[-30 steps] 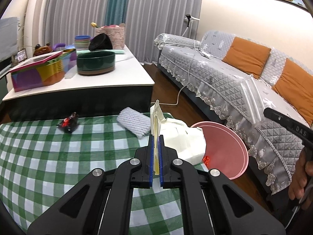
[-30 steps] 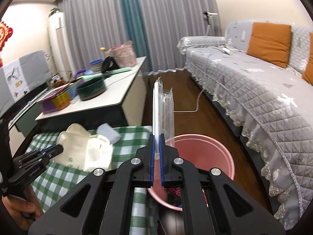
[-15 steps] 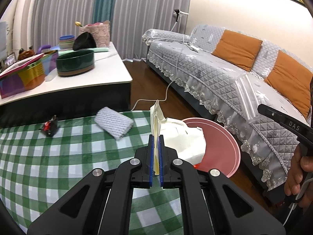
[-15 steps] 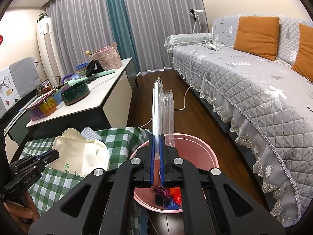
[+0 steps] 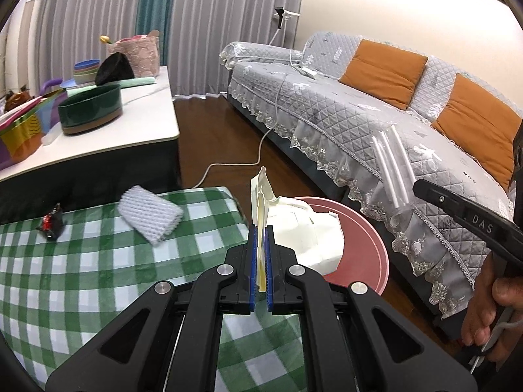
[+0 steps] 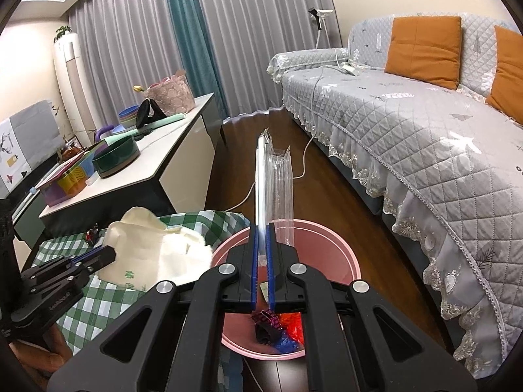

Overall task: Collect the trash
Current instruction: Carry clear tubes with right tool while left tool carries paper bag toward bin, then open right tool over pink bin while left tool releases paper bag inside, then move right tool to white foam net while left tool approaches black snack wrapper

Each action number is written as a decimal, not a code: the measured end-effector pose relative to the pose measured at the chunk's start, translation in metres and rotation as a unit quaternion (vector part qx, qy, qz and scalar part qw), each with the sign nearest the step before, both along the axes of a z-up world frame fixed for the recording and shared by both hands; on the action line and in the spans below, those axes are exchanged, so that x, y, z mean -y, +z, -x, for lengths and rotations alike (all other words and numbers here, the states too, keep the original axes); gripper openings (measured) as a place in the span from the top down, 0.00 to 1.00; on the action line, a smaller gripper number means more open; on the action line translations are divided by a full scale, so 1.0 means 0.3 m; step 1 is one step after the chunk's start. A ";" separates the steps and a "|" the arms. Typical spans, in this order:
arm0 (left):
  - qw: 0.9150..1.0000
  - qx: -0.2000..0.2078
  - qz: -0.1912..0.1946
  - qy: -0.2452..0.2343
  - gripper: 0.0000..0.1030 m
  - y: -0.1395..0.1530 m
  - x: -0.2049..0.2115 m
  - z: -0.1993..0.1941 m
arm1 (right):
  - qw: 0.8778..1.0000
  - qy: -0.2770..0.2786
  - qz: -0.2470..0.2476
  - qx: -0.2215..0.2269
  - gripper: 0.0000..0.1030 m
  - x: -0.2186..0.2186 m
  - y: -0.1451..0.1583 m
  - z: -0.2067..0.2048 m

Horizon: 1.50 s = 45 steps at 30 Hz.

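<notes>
My left gripper (image 5: 260, 235) is shut on a cream paper bag (image 5: 307, 235) that hangs past the table's right edge, over the rim of the pink bin (image 5: 366, 254). My right gripper (image 6: 260, 235) is shut on a clear plastic wrapper with white straws (image 6: 273, 183), held upright above the pink bin (image 6: 327, 245), which holds coloured wrappers (image 6: 281, 330). The wrapper also shows in the left wrist view (image 5: 390, 166), and the bag in the right wrist view (image 6: 153, 248). A white foam net sleeve (image 5: 150, 217) and a small black-red wrapper (image 5: 50, 222) lie on the green checked tablecloth (image 5: 81, 277).
A white low table (image 5: 137, 124) behind holds a green bowl (image 5: 90, 109), a colourful box and a basket. A grey quilted sofa (image 5: 376, 121) with orange cushions runs along the right. A white cable (image 5: 248, 160) lies on the wooden floor.
Both grippers have moved right and forward toward the bin. The bag now hangs over the bin's rim, and the straw wrapper is over the bin's opening.
</notes>
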<state>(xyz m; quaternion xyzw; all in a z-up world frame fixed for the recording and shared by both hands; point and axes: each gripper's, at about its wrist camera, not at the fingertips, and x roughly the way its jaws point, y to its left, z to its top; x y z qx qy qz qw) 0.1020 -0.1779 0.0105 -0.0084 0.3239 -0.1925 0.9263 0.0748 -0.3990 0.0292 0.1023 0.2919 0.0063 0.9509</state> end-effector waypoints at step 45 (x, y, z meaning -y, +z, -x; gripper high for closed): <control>0.999 0.003 0.021 0.049 0.74 0.029 -0.230 0.052 | 0.999 -0.029 -0.005 -0.021 0.45 -0.106 0.022 0.017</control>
